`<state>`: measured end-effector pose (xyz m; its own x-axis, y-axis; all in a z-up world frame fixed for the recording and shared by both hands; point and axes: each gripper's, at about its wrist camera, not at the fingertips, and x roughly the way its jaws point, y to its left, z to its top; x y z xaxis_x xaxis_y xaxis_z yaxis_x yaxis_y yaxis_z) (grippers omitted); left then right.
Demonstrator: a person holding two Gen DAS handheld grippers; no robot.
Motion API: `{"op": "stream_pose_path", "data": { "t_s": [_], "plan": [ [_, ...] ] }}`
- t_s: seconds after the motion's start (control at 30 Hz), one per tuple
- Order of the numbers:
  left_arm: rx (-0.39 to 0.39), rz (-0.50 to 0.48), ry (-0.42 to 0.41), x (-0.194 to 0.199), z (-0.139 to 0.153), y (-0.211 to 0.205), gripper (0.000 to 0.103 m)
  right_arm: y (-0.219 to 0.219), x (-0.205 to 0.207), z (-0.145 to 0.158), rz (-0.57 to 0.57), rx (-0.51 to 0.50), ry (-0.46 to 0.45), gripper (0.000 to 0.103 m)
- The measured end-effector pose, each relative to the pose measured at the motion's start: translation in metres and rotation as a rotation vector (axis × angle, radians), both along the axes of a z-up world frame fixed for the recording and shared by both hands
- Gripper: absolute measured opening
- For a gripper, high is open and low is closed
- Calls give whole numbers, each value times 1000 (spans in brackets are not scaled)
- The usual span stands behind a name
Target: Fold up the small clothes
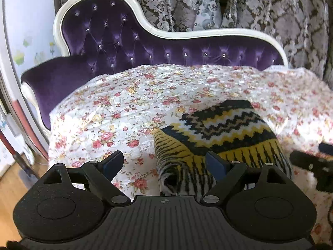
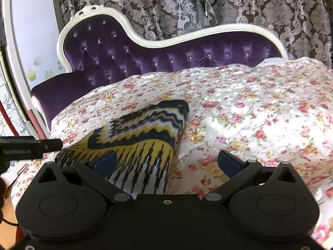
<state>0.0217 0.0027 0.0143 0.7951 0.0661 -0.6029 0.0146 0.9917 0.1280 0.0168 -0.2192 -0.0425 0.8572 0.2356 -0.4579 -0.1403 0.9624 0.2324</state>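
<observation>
A small knitted sweater [image 1: 224,131] with yellow, black and white zigzag bands lies folded in a compact bundle on the floral cloth [image 1: 124,108]. My left gripper [image 1: 164,162] is open, its jaws wide, over the bundle's near left corner with a rolled sleeve end between them. In the right wrist view the sweater [image 2: 141,131] lies left of centre. My right gripper [image 2: 166,162] is open over the bundle's near right edge, its left finger [image 2: 104,164] resting on the knit. Neither gripper holds anything.
The floral cloth covers a raised surface in front of a purple tufted chaise [image 1: 116,39] with a white frame. Patterned curtains [image 1: 249,6] hang behind. The other gripper shows at the right edge of the left wrist view [image 1: 312,164] and the left edge of the right wrist view [image 2: 27,148]. Wood floor [image 1: 12,187] lies lower left.
</observation>
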Motion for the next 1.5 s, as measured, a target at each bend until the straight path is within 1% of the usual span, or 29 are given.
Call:
{"op": "stream_pose_path", "data": {
  "t_s": [0.07,0.1,0.23,0.3,0.4,0.53,0.6,0.97,1.5],
  "plan": [
    [15,4,1,-3,0,-6,86,-1,-3,4,-8,-5,-9,103],
    [9,5,8,-4,0,-7,86,-1,-3,5,-11,-6,-12,103],
    [-67,-13,64,-4,-2,-6,86,0,-8,10,0,-7,-24,103],
    [-67,-7,80,-6,-4,-8,86,2,-10,12,-2,-14,-24,103],
    [-62,-5,90,-9,-5,-8,86,8,-16,13,-19,-50,-28,103],
    [-74,5,105,-13,-5,-6,86,16,-23,15,-79,-116,-17,103],
    [-80,11,111,-15,-4,-6,86,17,-24,15,-80,-132,-8,103],
    [-89,13,132,-26,-7,-5,86,12,-31,16,-49,-86,45,103],
    [-101,23,146,-43,-12,-1,86,17,-43,11,-46,-73,86,103]
  ]
}}
